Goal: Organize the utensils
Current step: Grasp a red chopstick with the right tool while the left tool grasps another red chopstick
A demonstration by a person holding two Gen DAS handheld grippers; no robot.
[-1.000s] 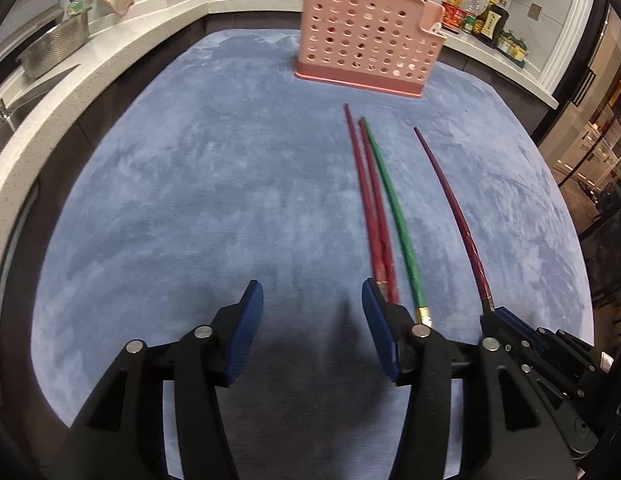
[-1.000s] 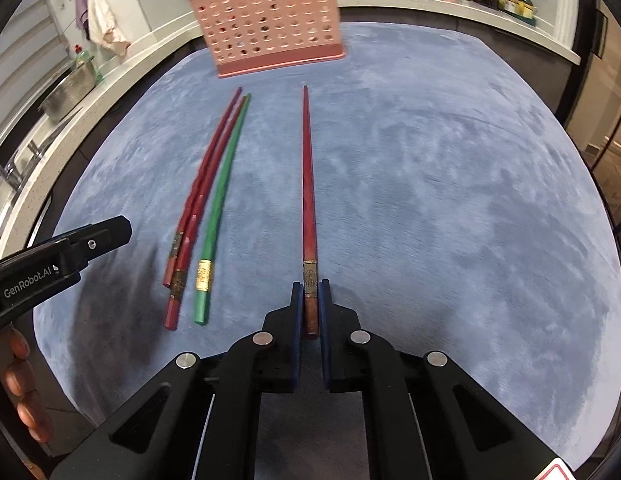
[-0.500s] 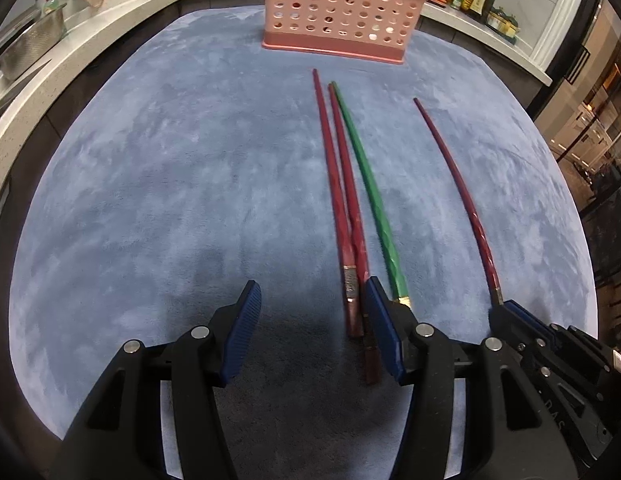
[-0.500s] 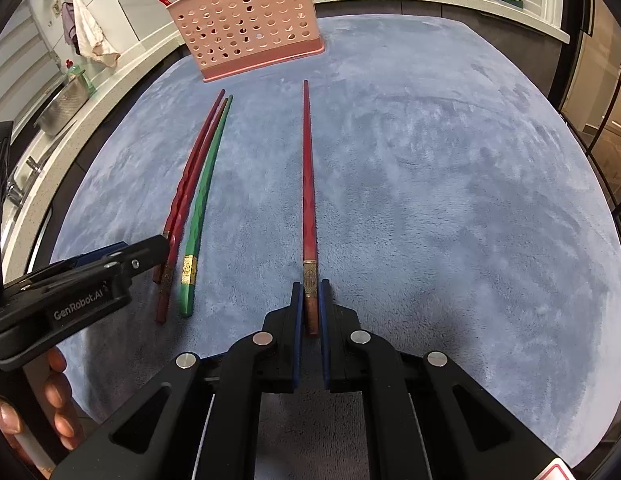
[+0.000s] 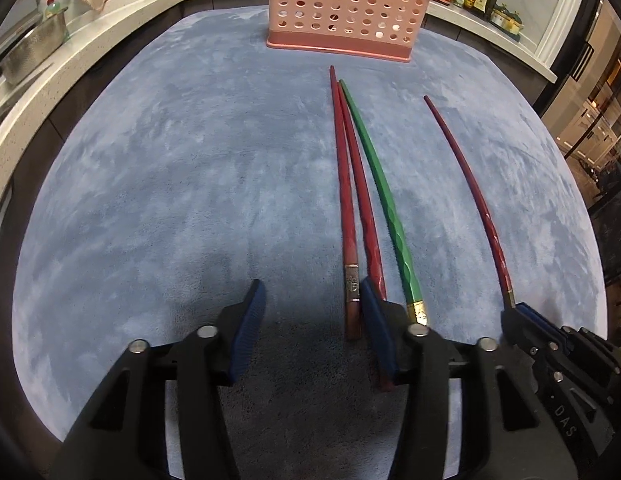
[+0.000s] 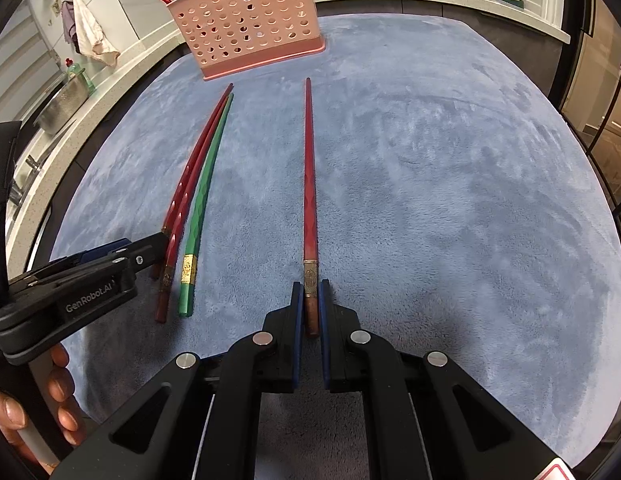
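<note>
Red chopstick (image 6: 309,184) lies on the blue tabletop (image 6: 450,184), clenched at its end by the right tool (image 6: 309,304); left tool (image 5: 310,312) gapes. Next, presumably: lift into the pink holder (image 6: 250,28).

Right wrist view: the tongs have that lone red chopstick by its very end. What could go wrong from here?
1. The right tongs pinch the lone red chopstick only at its butt end, so the long free length may pivot or slip when lifted.
2. The open left tongs straddle one red chopstick, with a second red chopstick and the green chopstick alongside; closing may catch two or scatter them.
</note>
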